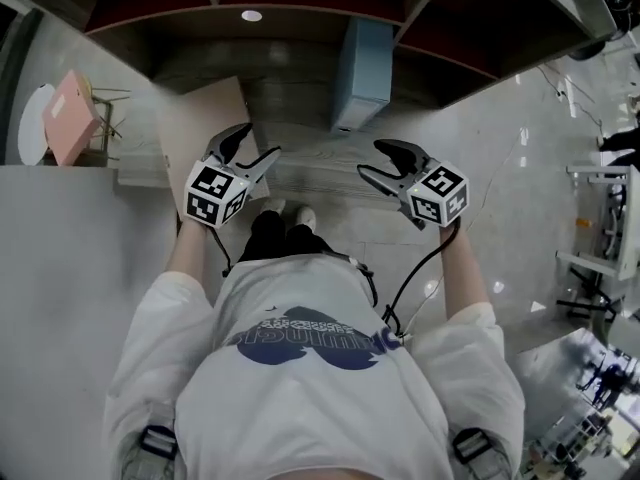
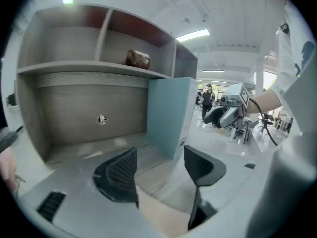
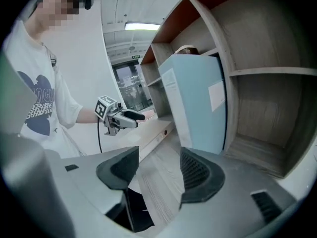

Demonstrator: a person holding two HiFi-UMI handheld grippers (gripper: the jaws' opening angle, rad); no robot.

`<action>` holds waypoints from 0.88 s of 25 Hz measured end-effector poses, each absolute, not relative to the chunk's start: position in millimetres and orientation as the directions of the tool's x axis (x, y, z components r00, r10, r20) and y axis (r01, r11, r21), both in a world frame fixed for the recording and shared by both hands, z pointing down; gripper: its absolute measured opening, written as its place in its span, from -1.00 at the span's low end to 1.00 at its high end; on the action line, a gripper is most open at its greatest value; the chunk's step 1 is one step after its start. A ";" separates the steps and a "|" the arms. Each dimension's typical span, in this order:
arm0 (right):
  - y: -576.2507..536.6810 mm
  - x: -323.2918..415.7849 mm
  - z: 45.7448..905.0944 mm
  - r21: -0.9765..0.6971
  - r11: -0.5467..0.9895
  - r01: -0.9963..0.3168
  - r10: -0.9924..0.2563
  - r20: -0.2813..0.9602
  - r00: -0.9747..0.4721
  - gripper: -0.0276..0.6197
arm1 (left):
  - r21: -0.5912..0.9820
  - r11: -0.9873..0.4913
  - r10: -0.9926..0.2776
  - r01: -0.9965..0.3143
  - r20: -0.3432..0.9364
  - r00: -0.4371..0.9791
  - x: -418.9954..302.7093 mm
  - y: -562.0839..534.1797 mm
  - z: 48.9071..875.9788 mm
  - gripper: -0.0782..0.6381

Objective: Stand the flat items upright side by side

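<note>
While pointing toward the shelf (image 1: 300,98), left gripper (image 1: 250,140) and right gripper (image 1: 372,160) have fingers released, grasping nothing.

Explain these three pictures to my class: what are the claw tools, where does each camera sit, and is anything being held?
A person holds two hand-operated claws, the left gripper and the right gripper. One picture looks down from a camera on the person's head. The other two come from cameras riding on each gripper. In front is a wooden shelf unit. A light blue box stands upright on it, and a beige board lies flat to its left. Both grippers' jaws are apart and hold nothing.
</note>
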State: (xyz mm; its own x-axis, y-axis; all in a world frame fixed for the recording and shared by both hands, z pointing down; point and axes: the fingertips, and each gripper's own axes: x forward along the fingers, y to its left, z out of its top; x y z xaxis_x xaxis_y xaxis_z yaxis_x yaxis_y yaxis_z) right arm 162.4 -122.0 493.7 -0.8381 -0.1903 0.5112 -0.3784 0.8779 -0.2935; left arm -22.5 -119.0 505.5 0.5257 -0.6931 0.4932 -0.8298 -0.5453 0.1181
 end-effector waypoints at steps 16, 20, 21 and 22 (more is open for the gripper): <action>-73.3 27.6 520.5 -0.389 0.901 -0.189 0.038 0.507 -0.861 -0.10 | 0.169 0.017 -0.780 -0.986 0.618 0.093 -237.1 63.1 555.8 0.07; -59.2 1.5 520.8 -0.387 0.902 -0.193 0.044 0.526 -0.850 -0.09 | 0.188 0.019 -0.766 -0.982 0.634 0.106 -257.8 80.8 564.9 0.07; -55.0 -4.7 520.7 -0.387 0.901 -0.198 0.042 0.530 -0.847 -0.09 | 0.194 0.014 -0.762 -0.981 0.638 0.116 -262.4 84.4 567.7 0.07; -50.0 -10.7 520.6 -0.388 0.899 -0.204 0.039 0.535 -0.844 -0.09 | 0.204 0.007 -0.756 -0.979 0.642 0.128 -266.5 88.2 570.8 0.07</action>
